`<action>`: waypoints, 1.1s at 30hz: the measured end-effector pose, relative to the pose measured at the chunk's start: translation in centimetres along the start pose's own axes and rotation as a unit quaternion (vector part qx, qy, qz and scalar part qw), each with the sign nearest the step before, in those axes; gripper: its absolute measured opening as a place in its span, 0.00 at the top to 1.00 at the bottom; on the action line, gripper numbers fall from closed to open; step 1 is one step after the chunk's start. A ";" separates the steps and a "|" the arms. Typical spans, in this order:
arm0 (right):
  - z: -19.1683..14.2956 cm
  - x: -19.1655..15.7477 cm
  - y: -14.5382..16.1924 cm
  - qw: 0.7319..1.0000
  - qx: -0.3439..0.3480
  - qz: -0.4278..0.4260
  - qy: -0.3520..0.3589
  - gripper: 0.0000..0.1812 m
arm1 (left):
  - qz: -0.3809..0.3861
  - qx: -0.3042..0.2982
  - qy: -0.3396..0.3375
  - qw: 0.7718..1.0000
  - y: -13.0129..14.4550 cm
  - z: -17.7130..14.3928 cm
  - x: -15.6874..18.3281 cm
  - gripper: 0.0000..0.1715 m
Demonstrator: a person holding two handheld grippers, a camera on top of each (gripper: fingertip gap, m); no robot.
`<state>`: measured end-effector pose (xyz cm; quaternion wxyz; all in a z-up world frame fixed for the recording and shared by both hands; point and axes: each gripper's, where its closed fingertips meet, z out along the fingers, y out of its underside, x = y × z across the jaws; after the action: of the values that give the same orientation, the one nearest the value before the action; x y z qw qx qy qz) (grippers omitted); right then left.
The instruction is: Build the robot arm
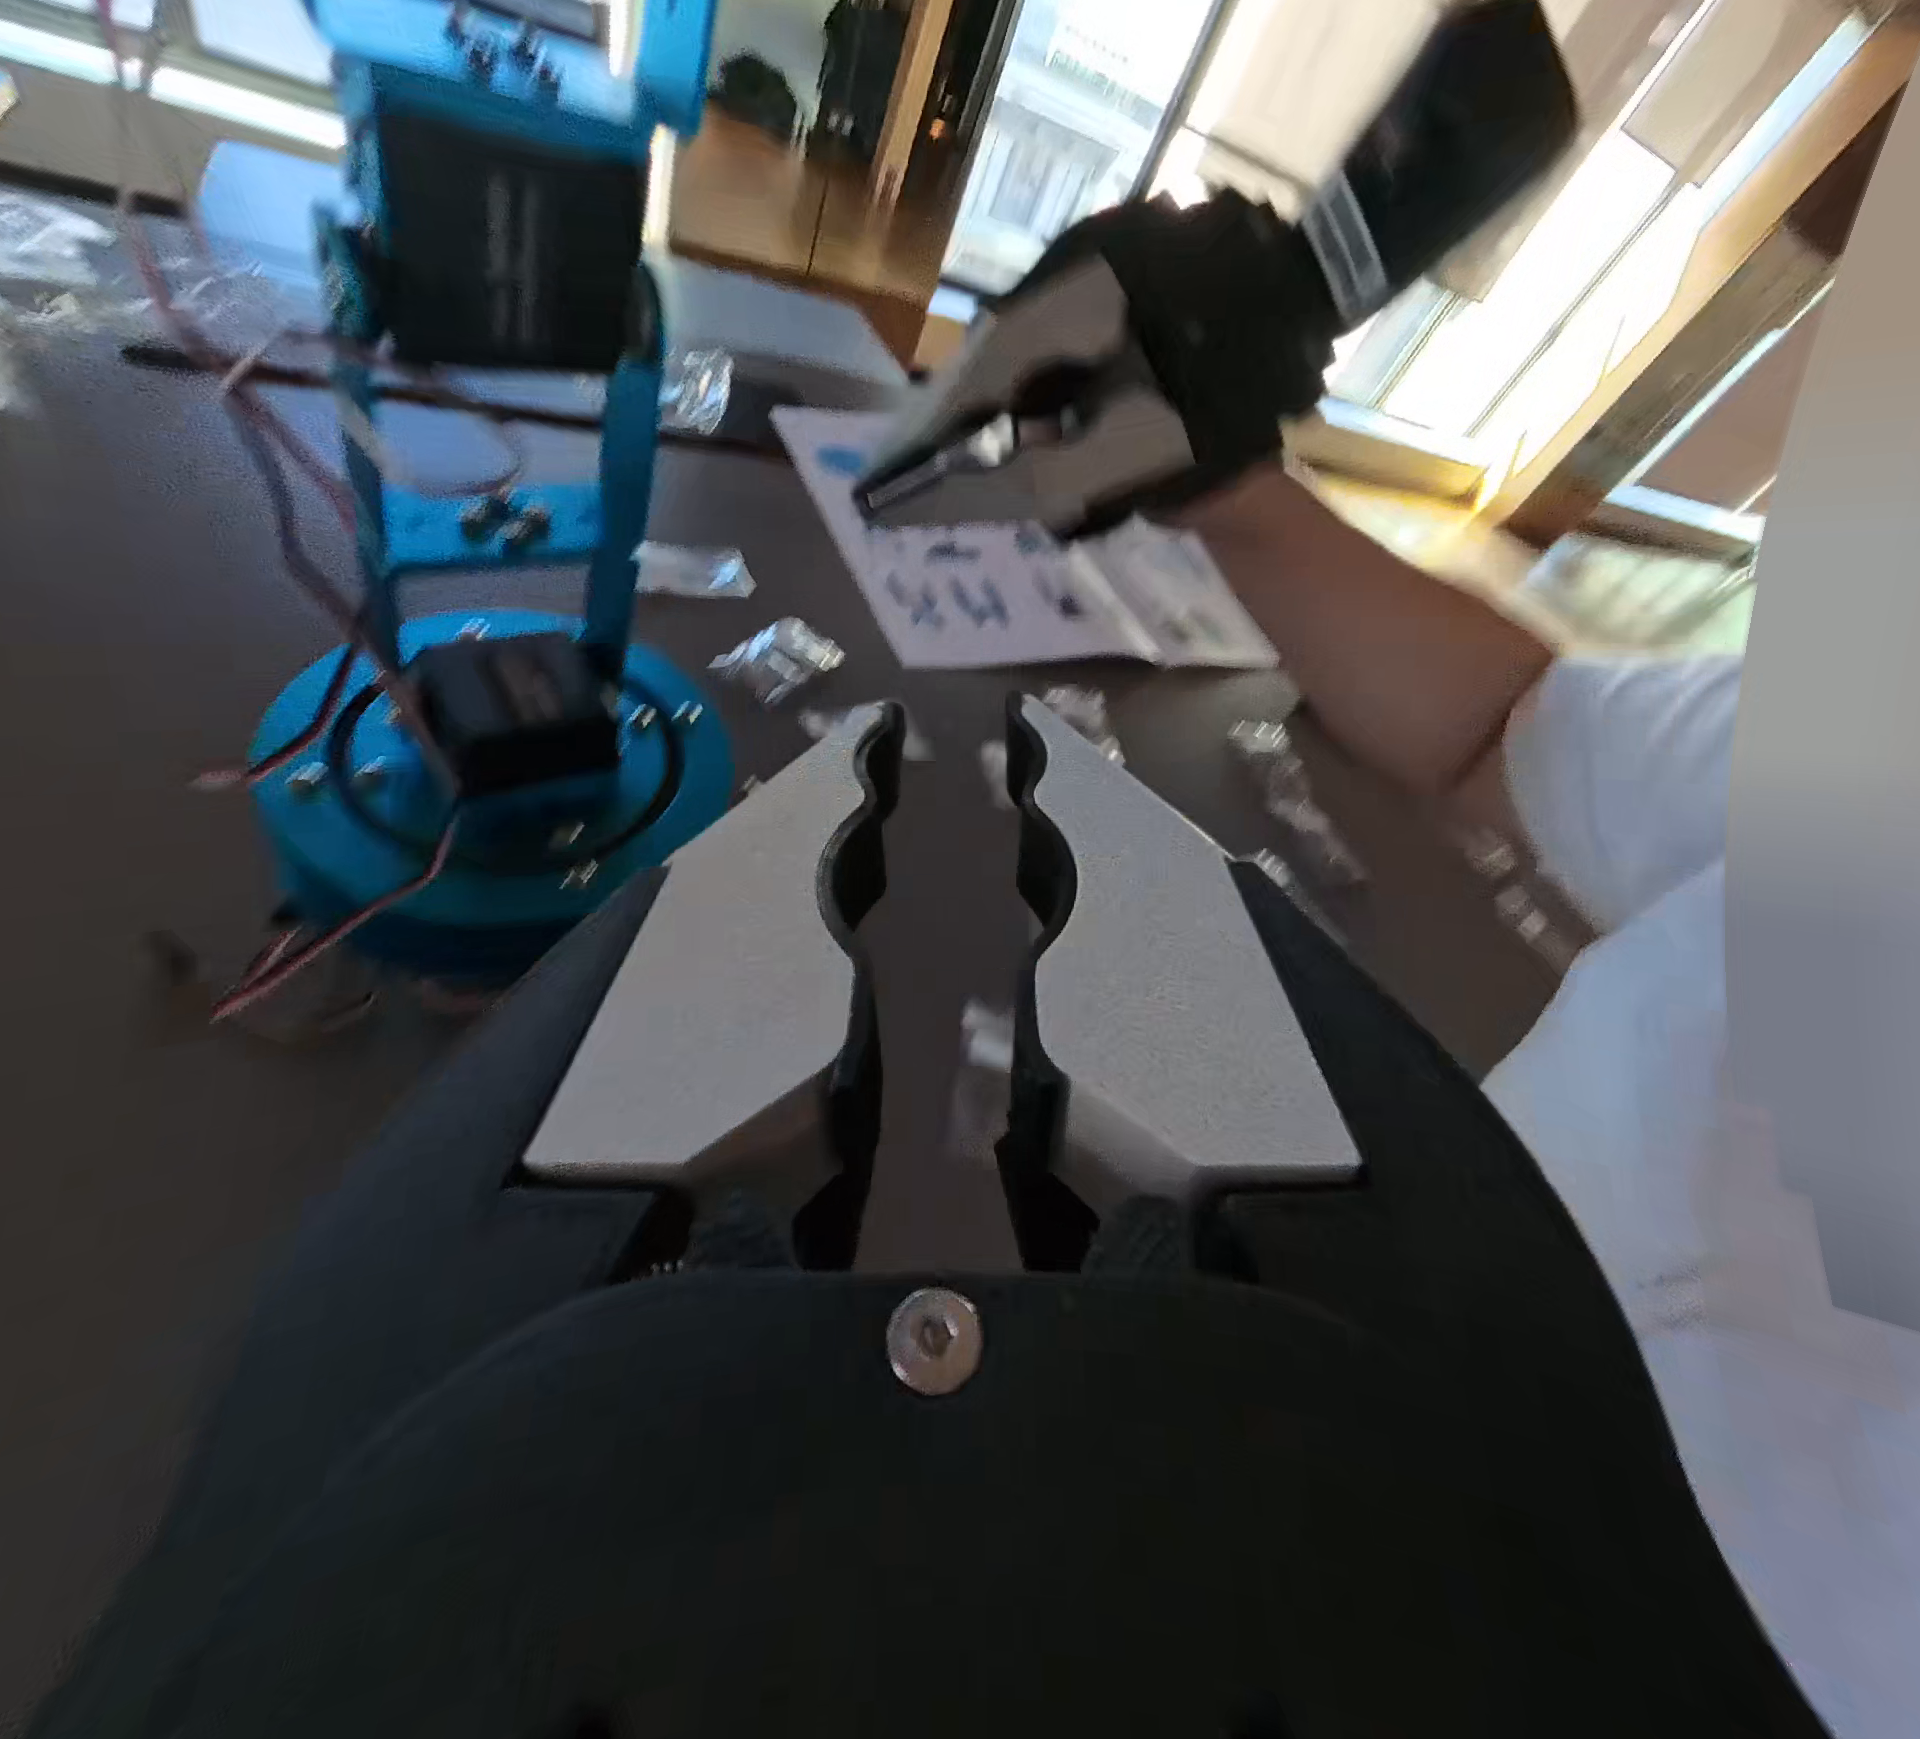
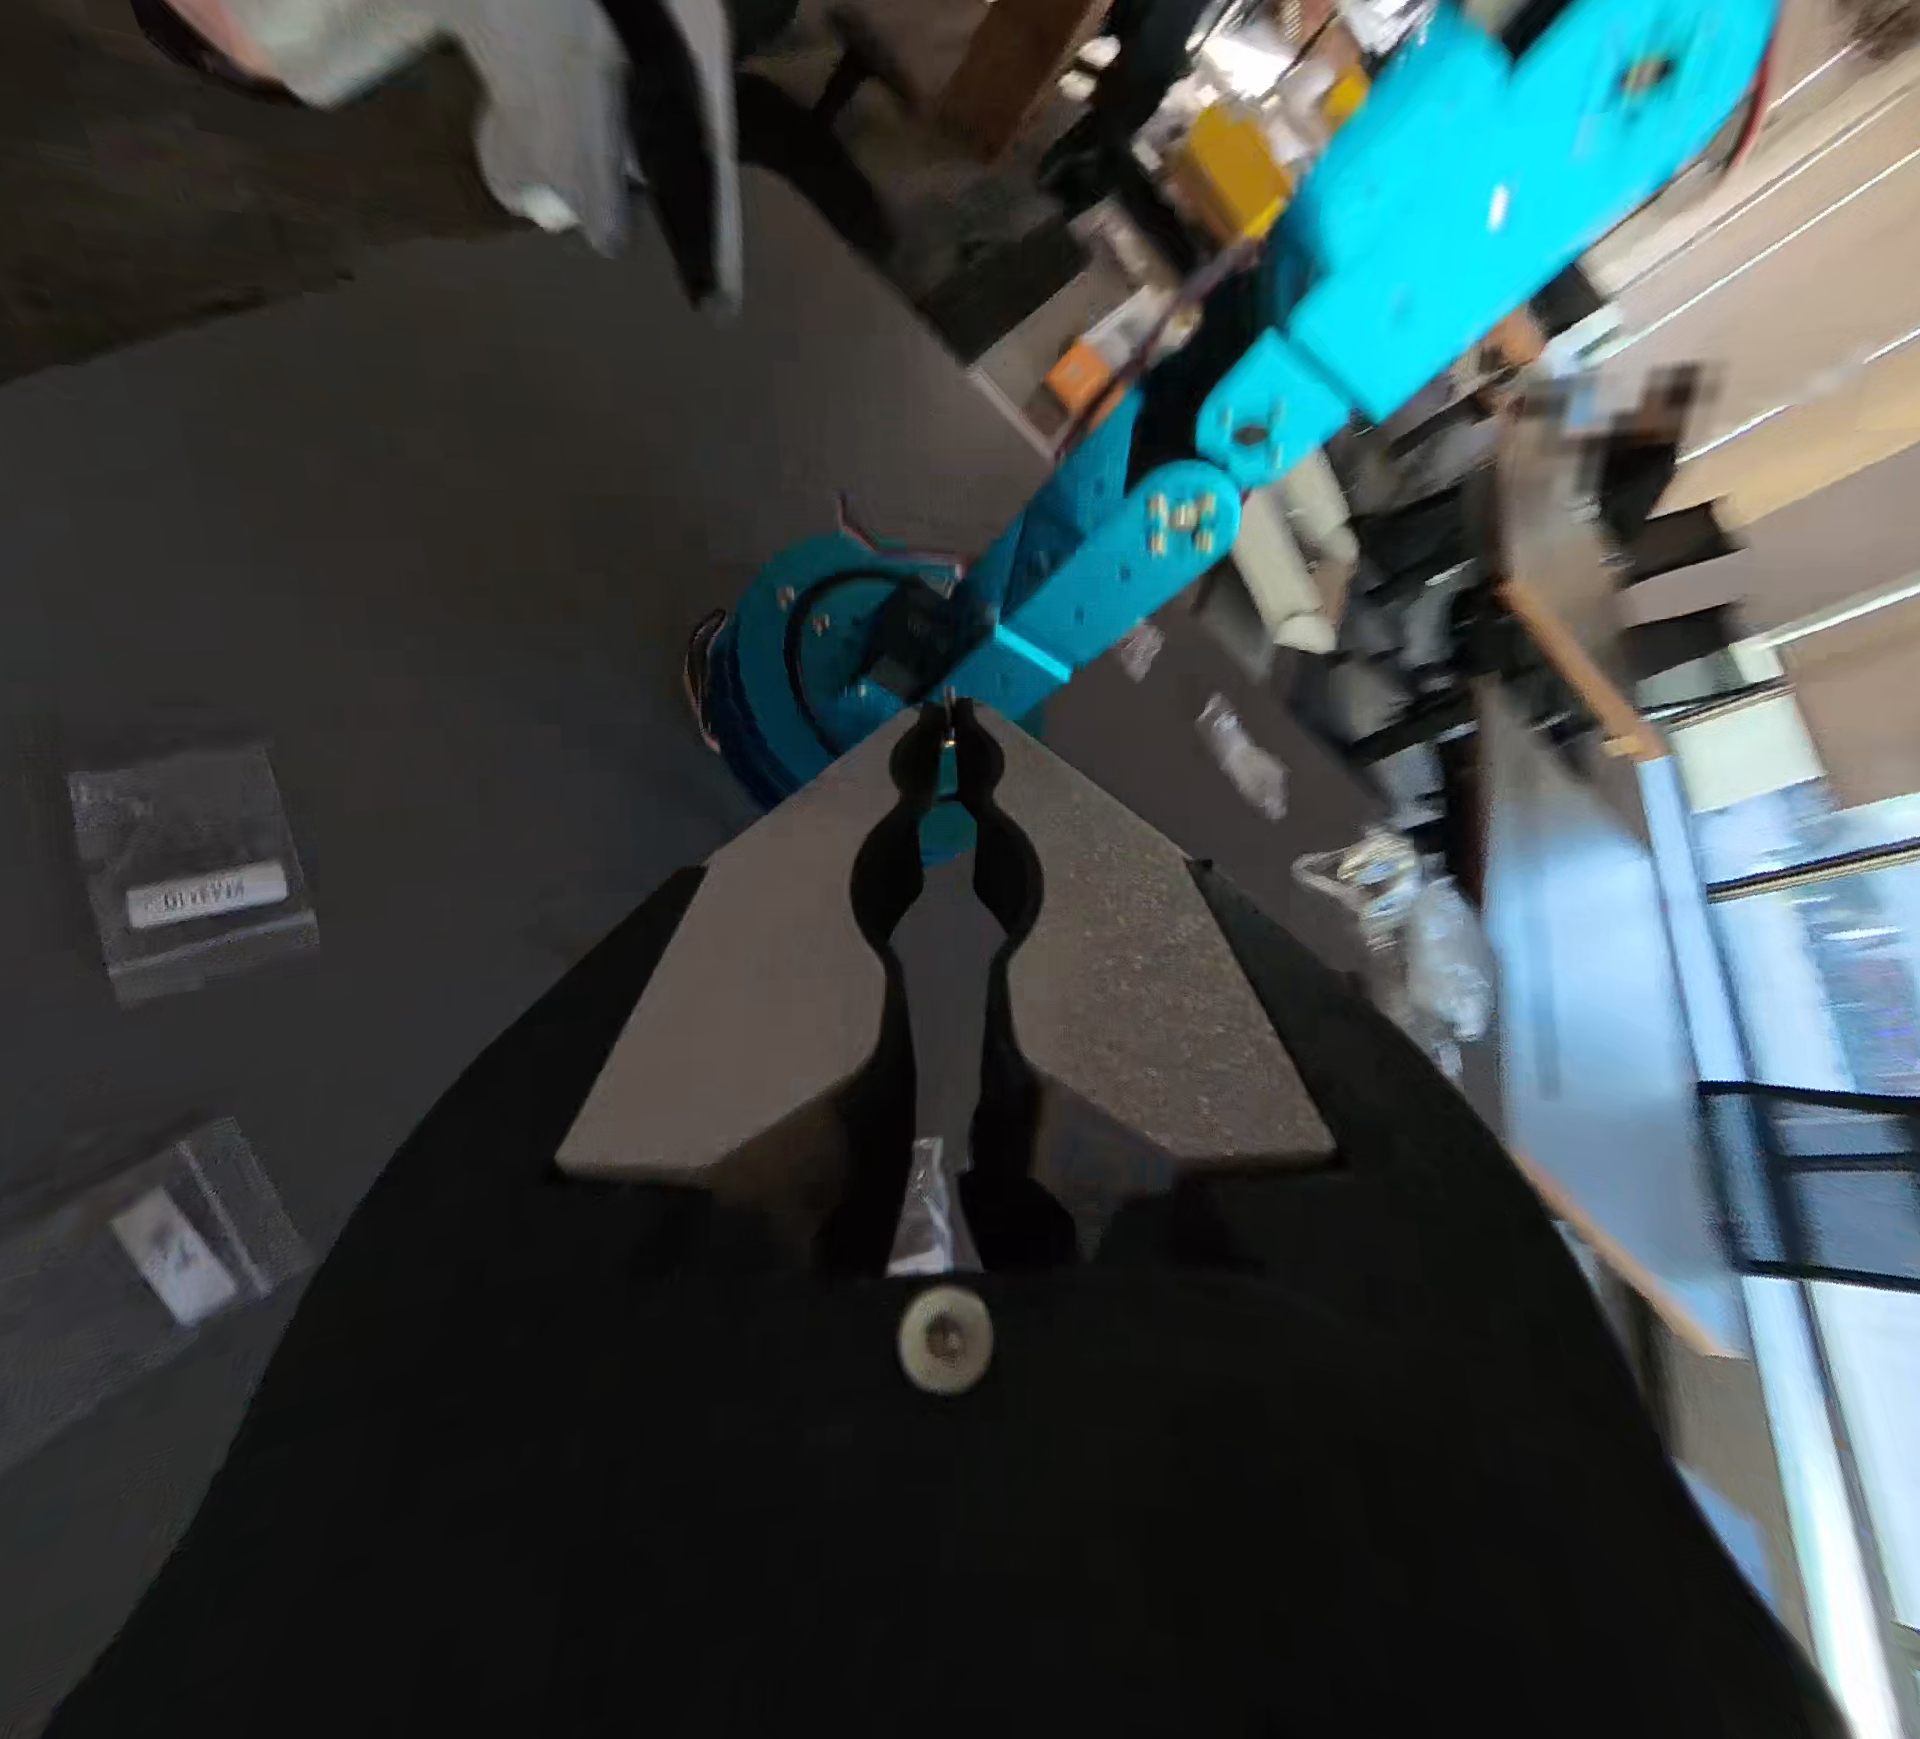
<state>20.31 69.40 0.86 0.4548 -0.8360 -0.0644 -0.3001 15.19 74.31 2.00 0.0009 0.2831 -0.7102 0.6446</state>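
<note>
A blue robot arm kit (image 1: 488,785) stands on a round blue base on the dark table, with black servos and red wires. My left gripper (image 1: 958,721) is open by a narrow gap and empty, just right of the base, above scattered small parts. My right gripper (image 2: 950,725) is shut on a small screw (image 2: 949,719), its tips close to the kit's base (image 2: 800,640) and lower bracket. The right gripper also shows in the left wrist view (image 1: 883,489), held by a gloved hand above a printed sheet (image 1: 1029,598). The left gripper shows blurred in the right wrist view (image 2: 623,27).
Small clear bags of hardware (image 1: 779,655) and loose screws lie around the base and the sheet. Two labelled clear bags (image 2: 187,868) lie on the table to the left in the right wrist view. A person's arm in a white sleeve (image 1: 1621,754) is at the right. Windows stand behind. The gap from one gripper's tips to the other's is roughly 8 centimeters.
</note>
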 end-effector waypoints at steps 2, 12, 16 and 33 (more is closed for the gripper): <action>-1.2 -1.0 -3.0 0.998 0.007 -0.045 0.050 0.99 | -0.009 0.025 0.021 0.999 -1.7 1.4 1.4 0.89; -5.4 -3.8 -7.9 0.988 0.024 -0.071 0.134 1.00 | 0.018 0.033 0.080 0.996 -3.0 3.2 6.6 0.97; -6.4 -4.3 -8.2 0.986 0.012 -0.074 0.150 0.99 | 0.017 0.031 0.101 0.994 -2.8 3.2 7.9 0.99; -7.2 -3.8 -11.6 0.977 0.116 -0.009 0.177 0.90 | -0.067 0.083 0.207 0.973 -5.1 0.5 9.0 1.00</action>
<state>9.60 70.95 10.09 0.5501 -0.7105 -0.0249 -0.4382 9.90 70.21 9.87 0.1679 0.1896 -0.6183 0.7440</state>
